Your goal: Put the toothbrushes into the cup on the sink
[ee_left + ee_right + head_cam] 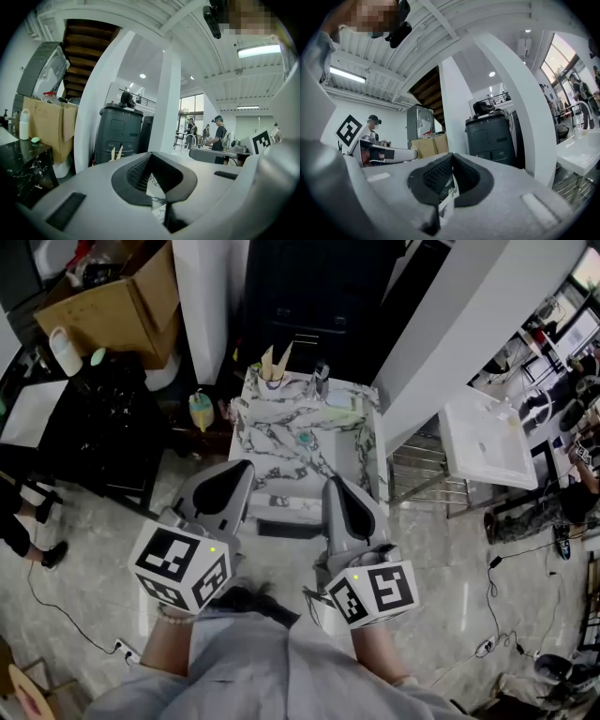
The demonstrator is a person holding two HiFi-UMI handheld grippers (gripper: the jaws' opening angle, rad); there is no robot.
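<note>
A marble-patterned sink counter (pixel 281 442) stands ahead of me in the head view. At its far left corner a cup (pixel 272 381) holds two pale toothbrushes (pixel 275 360) upright; in the left gripper view the toothbrushes (pixel 116 153) show small in front of a dark bin. A clear glass (pixel 322 379) stands at the far right of the counter. My left gripper (pixel 242 467) (pixel 151 154) hovers short of the counter's near edge, shut and empty. My right gripper (pixel 331 484) (pixel 452 157) hangs beside it, also shut with nothing held.
A dark bin (pixel 118 132) stands behind the sink. A black marble table (pixel 94 418) and a cardboard box (pixel 122 306) are at the left, with a yellow-green bottle (pixel 201 410) on the floor. A white basin (pixel 487 442) on a metal rack (pixel 422 479) is at the right. Cables lie on the floor.
</note>
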